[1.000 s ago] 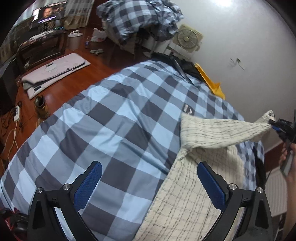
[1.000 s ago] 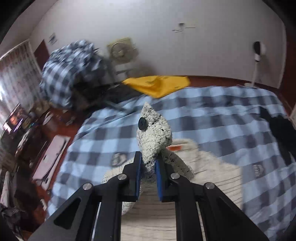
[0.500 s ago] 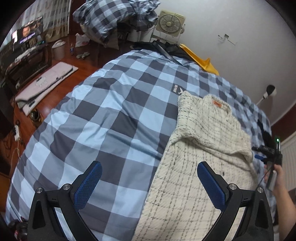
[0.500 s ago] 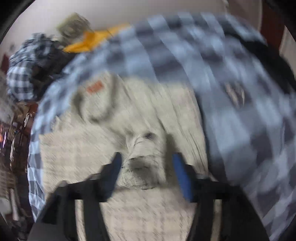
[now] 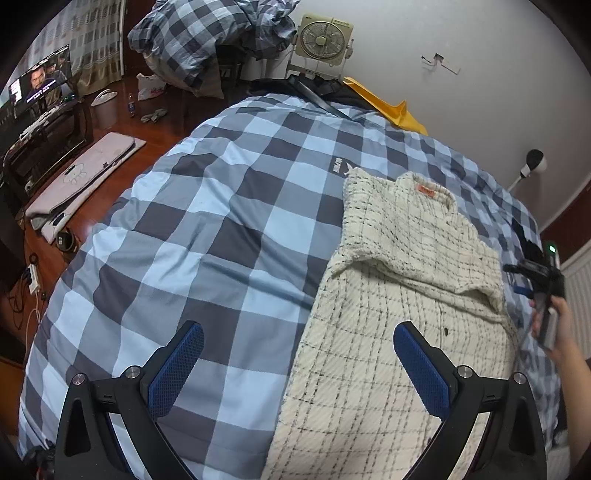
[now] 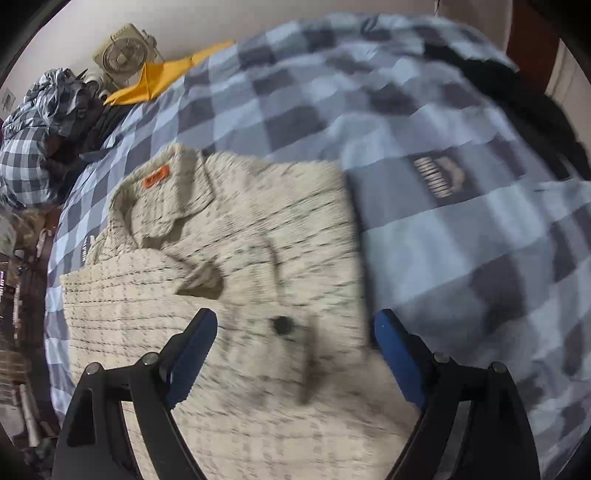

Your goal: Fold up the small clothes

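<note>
A cream knitted jacket [image 5: 399, 302] with thin black checks and an orange neck label lies flat on the blue checked bedcover [image 5: 207, 229], one sleeve folded across its chest. My left gripper [image 5: 299, 362] hangs open over the jacket's left edge, nothing between its blue pads. My right gripper [image 6: 295, 350] hovers just above the jacket [image 6: 229, 266] near a dark button; its jaws are opening and its pads touch no cloth. In the left wrist view the right gripper [image 5: 532, 273] shows at the jacket's right edge, held by a hand.
A yellow cloth [image 5: 384, 107] and a box fan [image 5: 321, 37] sit at the bed's far end by the wall. A checked quilt heap [image 5: 207, 33] is piled beyond. Dark clothing [image 6: 517, 96] lies at the bed's right side. A floor mat [image 5: 81, 177] and a screen [image 5: 40, 81] stand left.
The right gripper came down with the jacket's sleeve, laid it across the chest and let go, its jaws spreading wide. The left gripper stayed open and drifted slightly.
</note>
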### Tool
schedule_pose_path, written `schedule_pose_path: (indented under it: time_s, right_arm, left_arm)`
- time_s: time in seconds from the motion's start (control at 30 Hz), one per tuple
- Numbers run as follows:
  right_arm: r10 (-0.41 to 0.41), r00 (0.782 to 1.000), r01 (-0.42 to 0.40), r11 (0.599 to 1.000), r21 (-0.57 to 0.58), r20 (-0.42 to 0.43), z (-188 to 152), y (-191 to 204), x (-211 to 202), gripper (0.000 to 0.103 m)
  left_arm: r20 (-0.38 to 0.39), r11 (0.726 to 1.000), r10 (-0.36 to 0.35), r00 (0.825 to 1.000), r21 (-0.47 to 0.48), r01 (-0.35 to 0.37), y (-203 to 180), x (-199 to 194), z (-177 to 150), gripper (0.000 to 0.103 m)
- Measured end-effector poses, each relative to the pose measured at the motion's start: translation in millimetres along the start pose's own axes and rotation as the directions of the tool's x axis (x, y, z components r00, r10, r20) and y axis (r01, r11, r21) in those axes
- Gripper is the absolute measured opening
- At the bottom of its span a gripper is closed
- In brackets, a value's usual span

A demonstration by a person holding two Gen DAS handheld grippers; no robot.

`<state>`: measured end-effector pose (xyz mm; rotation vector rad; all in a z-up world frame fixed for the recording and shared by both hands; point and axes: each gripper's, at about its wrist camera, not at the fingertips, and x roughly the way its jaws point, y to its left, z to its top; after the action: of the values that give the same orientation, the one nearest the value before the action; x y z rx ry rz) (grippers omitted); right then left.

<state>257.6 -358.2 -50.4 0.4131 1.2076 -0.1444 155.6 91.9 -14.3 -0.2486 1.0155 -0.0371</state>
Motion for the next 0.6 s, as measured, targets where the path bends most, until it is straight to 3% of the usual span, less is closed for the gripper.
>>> schedule_pose_path:
  time_s: [0.13, 0.2, 0.23, 0.27, 0.3, 0.33, 0.4, 0.5, 0.6]
  right_arm:
    - [0.015, 0.992, -0.021, 0.999, -0.05, -0.124, -7.9, 18.9, 40.8, 0.085]
    - [-0.078, 0.975, 0.052, 0.991, -0.126, -0.209, -16.3, 33.3, 62.1, 0.085]
    - [-0.129, 0.969, 0.093, 0.981, -0.172, -0.21, -20.7, 38.7, 66.1, 0.085]
    - [-0.165, 0.967, 0.122, 0.969, -0.215, -0.192, -25.2, 44.1, 66.6, 0.084]
    - [-0.194, 0.968, 0.15, 0.955, -0.256, -0.157, -30.0, 49.4, 62.8, 0.073]
    - [-0.212, 0.968, 0.169, 0.945, -0.279, -0.134, -32.8, 52.2, 58.6, 0.045]
    - [-0.18, 0.977, 0.14, 0.946, -0.291, -0.115, -36.1, 56.4, 44.4, 0.014]
    - [-0.197, 0.98, 0.188, 0.919, -0.346, 0.01, -38.3, 73.6, 12.4, 0.009]
    - [-0.276, 0.918, 0.384, 0.793, -0.473, 0.284, -49.4, 105.8, -24.4, 0.009]
  left_arm:
    - [-0.005, 1.0, 0.002, 1.0, -0.003, -0.002, 1.1, 1.4, 1.1, 0.103]
    - [-0.009, 1.0, -0.008, 1.0, -0.011, 0.008, 2.0, 1.7, 1.6, 0.103]
    - [-0.012, 1.0, -0.016, 1.0, -0.015, 0.016, 2.5, 1.8, 1.7, 0.103]
    - [-0.014, 1.0, -0.023, 1.0, -0.018, 0.022, 2.9, 2.0, 1.8, 0.103]
    - [-0.018, 0.999, -0.03, 0.999, -0.023, 0.029, 3.3, 2.2, 1.7, 0.103]
    - [-0.02, 0.999, -0.035, 0.999, -0.025, 0.035, 3.5, 2.6, 1.3, 0.103]
    - [-0.024, 0.999, -0.043, 0.999, -0.029, 0.043, 3.5, 3.0, 0.3, 0.103]
    - [-0.027, 0.998, -0.047, 0.999, -0.03, 0.046, 2.3, 3.0, -0.9, 0.103]
    - [-0.026, 0.999, -0.041, 0.999, -0.027, 0.04, 1.5, 2.9, -1.4, 0.103]
